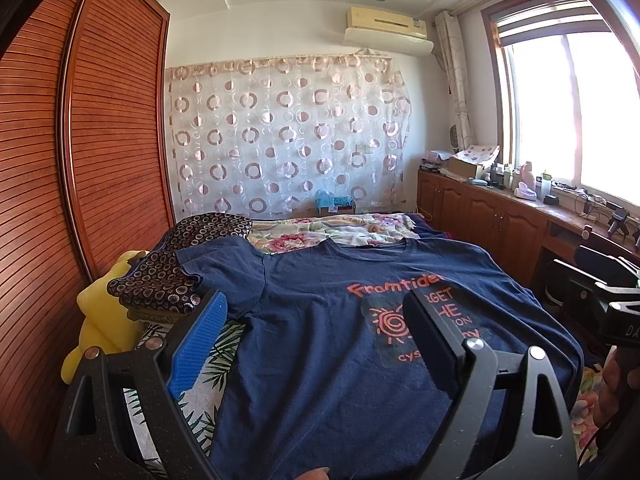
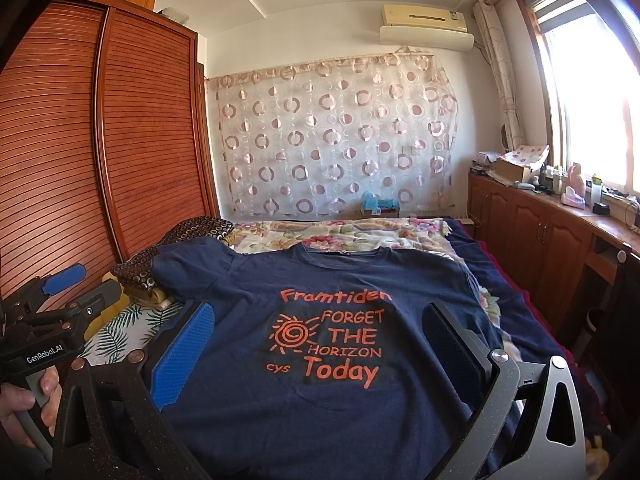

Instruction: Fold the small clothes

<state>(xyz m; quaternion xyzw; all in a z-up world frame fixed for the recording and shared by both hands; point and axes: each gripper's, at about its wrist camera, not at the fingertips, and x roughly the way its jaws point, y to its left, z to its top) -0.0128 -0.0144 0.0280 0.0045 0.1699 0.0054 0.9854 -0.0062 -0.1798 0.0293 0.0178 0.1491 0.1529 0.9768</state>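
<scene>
A navy T-shirt with orange lettering lies spread flat, print side up, on the bed, its collar at the far end. My left gripper hovers open over the shirt's left half, one blue-padded finger near the left sleeve and the black finger over the print. My right gripper is open too, its fingers straddling the print from above the hem end. Neither holds any cloth. In the right wrist view the left gripper shows at the far left, held by a hand.
A dark ring-patterned folded cloth and a yellow plush toy lie left of the shirt. A floral quilt covers the bed's far end. A slatted wardrobe stands left; wooden cabinets with clutter run along the right.
</scene>
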